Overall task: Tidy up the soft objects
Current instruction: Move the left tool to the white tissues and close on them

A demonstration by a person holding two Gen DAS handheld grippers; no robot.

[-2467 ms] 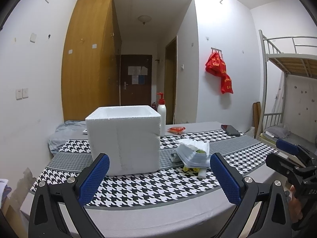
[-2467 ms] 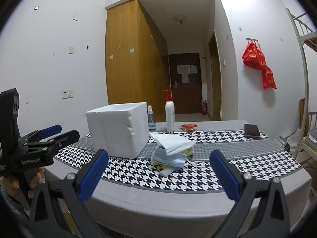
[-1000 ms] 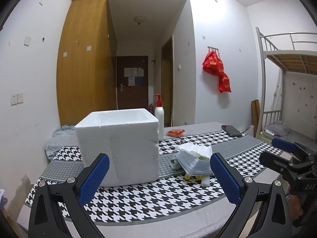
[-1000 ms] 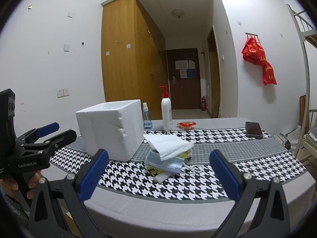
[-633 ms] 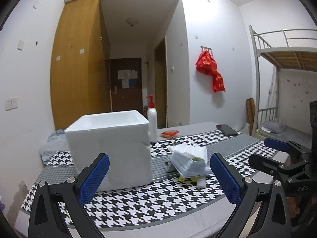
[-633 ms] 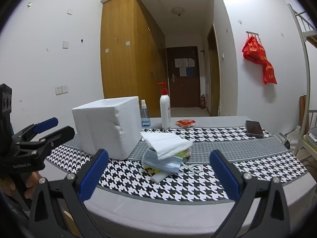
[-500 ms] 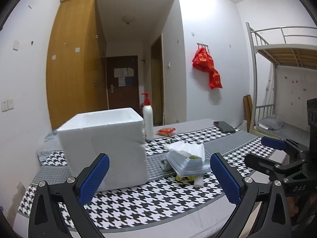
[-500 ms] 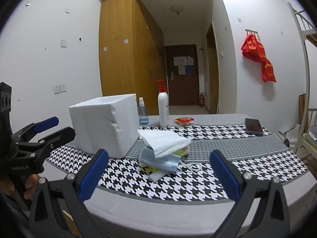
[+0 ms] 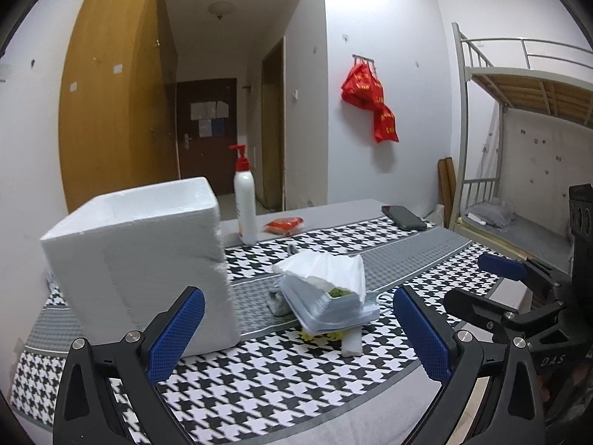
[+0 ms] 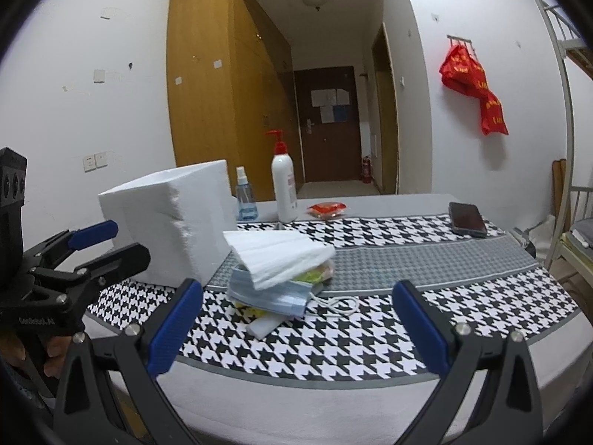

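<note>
My left gripper [image 9: 298, 328] and right gripper [image 10: 296, 320], both spread wide and empty, have closed in on the soft pile of white cloth and blue masks [image 10: 278, 272] mid-tabletop, beside the white foam box [image 9: 141, 270]; pickup seems next.

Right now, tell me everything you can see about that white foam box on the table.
The white foam box looks like rough expanded polystyrene, squarish and tall, with thick walls and an open top; no lid shows, and its inside is hidden. One front edge is chipped. It stands upright on the houndstooth tablecloth, at the left of the pile of soft things, apparently not touching it. A pump bottle and small spray bottle stand behind it. Neither gripper touches it.
</note>
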